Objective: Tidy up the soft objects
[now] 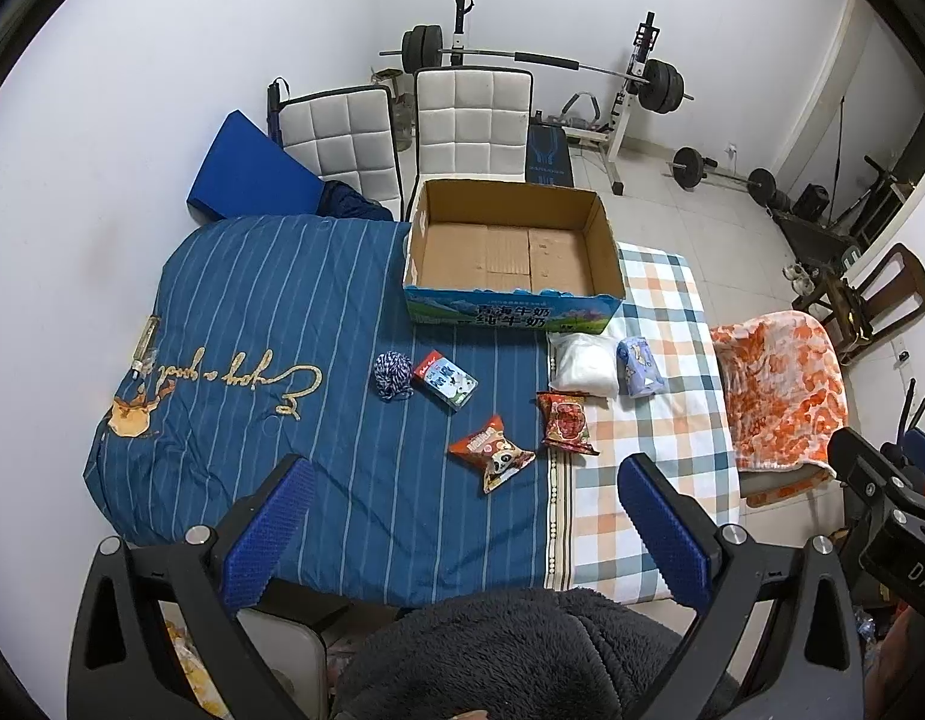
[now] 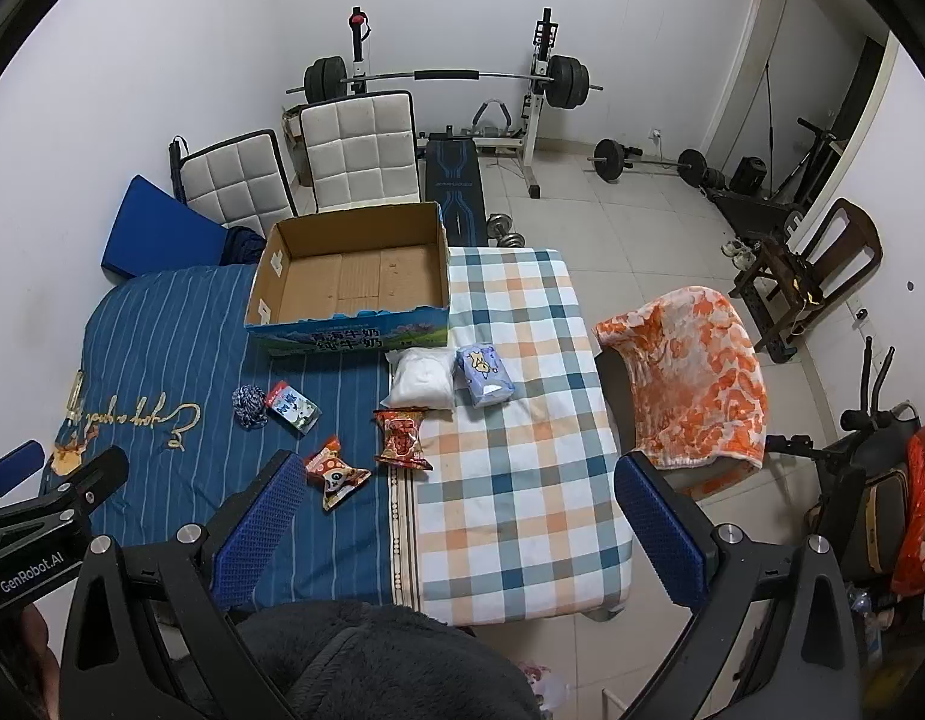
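Above the near end of the bed point(image 1: 270, 324), both grippers hover with fingers spread wide, holding nothing.

From the left gripper point(image 1: 462, 516), the cardboard box point(image 1: 510, 300) sits at 12 o'clock with nothing visible inside; before it lie a white pouch point(image 1: 584, 367), a blue tissue pack point(image 1: 641, 367), a red snack bag point(image 1: 565, 423), a panda snack bag point(image 1: 492, 453), a small carton point(image 1: 447, 381) and a yarn ball point(image 1: 392, 373). From the right gripper point(image 2: 456, 495), the snacks lie at 11 o'clock and an orange blanket point(image 2: 696, 378) at 2 o'clock.

Cardboard box point(image 1: 510, 252) on bed point(image 1: 282, 360), far ahead of left gripper point(image 1: 462, 516). Yarn ball point(image 1: 392, 373), small carton point(image 1: 446, 380), two snack packs point(image 1: 491, 459) between box and gripper. Tissue pack point(image 1: 642, 366) right of white bag point(image 1: 584, 365), ahead-right.
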A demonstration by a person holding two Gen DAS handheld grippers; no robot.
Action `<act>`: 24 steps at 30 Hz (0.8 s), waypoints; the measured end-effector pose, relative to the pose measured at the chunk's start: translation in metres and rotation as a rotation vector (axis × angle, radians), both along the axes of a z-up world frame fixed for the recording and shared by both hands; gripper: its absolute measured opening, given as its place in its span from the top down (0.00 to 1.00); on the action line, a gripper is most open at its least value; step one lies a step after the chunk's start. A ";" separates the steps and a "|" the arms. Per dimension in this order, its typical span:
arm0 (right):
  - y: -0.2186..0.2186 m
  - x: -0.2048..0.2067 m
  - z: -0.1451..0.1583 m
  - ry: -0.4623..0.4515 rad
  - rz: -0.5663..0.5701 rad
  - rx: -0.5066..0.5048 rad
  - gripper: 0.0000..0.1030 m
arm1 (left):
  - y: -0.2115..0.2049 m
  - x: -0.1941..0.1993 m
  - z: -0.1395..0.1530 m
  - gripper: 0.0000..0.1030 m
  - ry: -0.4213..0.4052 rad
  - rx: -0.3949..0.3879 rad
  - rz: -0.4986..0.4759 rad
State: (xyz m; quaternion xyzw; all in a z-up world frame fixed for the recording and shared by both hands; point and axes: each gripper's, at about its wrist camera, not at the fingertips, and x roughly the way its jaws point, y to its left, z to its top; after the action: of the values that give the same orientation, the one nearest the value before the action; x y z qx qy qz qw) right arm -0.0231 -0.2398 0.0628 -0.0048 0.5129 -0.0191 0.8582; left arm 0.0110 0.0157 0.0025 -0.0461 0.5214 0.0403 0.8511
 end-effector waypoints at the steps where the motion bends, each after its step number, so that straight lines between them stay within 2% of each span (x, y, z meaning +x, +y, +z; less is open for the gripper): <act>1: 0.000 0.000 0.000 -0.001 -0.001 -0.001 0.00 | 0.000 0.000 0.000 0.00 0.002 0.001 -0.001; 24: 0.000 0.002 0.003 -0.005 -0.003 -0.001 0.00 | 0.003 0.000 0.003 0.00 -0.008 -0.003 0.003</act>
State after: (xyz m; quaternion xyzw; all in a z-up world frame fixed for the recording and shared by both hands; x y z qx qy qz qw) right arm -0.0206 -0.2394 0.0653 -0.0045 0.5108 -0.0205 0.8595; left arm 0.0107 0.0187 0.0056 -0.0485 0.5182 0.0408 0.8529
